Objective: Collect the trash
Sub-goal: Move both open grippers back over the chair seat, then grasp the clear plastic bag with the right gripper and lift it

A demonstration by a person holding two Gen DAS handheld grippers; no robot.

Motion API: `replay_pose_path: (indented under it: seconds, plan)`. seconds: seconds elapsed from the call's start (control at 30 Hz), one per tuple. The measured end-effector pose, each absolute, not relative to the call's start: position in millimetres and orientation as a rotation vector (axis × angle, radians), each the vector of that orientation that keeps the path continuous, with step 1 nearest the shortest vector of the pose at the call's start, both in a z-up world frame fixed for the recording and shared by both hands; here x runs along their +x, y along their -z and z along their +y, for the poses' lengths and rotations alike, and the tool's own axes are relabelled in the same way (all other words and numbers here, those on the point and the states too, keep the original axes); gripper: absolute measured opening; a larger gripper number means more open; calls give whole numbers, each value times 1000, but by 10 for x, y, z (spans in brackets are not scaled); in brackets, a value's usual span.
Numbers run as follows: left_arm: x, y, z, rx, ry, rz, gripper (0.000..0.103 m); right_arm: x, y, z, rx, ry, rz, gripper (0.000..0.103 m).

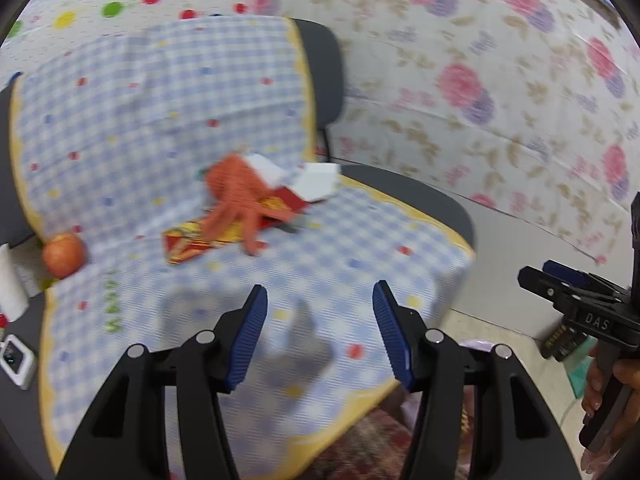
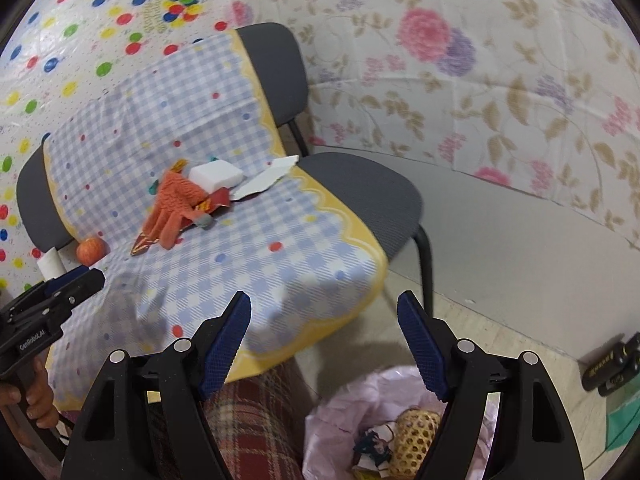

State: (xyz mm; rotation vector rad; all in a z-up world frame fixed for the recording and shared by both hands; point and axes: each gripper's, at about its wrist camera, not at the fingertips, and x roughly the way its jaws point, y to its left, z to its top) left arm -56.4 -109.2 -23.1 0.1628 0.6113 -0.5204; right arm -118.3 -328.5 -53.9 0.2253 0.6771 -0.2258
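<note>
Checked chair cloth: orange glove beyond empty left gripper.

Trash bag cut off below (contents half hidden), left view blurred

"DAS" on right tool; "GenRoboLAI" on left tool; other print unreadable.

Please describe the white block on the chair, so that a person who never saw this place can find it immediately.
Find the grey chair draped with a blue checked cloth. Near the seat's back lies a small pile of items around an orange glove. The white block sits just behind the glove; it is thick and brick-shaped, unlike the flat white card beside it.
</note>
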Motion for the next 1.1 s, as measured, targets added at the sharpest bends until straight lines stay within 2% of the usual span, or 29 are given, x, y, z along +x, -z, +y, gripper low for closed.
replay_pose_path:
  seconds: [0.2,0.3,0.4,0.43,0.67,0.77,0.83,0.9,1.1]
  plan:
    - [-293,83,-725,142,415,594,53,-765,503,-3075,191,175,678,75]
    - [-127,-15,-552,128,357,576,53,-573,471,-2970,162,152,677,66]
    - [22,-93,-408,123,307,557,53,-295,409,-2842,130,125,671,49]
    - [74,-115,-357,123,289,552,53,-223,391,-2806,119,120,669,46]
    - [431,-161,-56,94,198,559,54,320,270,-2562,86,70,657,46]
    - [541,-172,34,76,164,556,60,530,246,-2472,90,40,658,47]
    - [610,-197,75,68,137,543,61,691,236,-2408,89,23,658,55]
    - [708,-231,122,56,109,528,64,858,241,-2337,86,9,662,58]
    - [1028,-148,239,46,74,545,65,1489,360,-2195,120,-16,694,58]
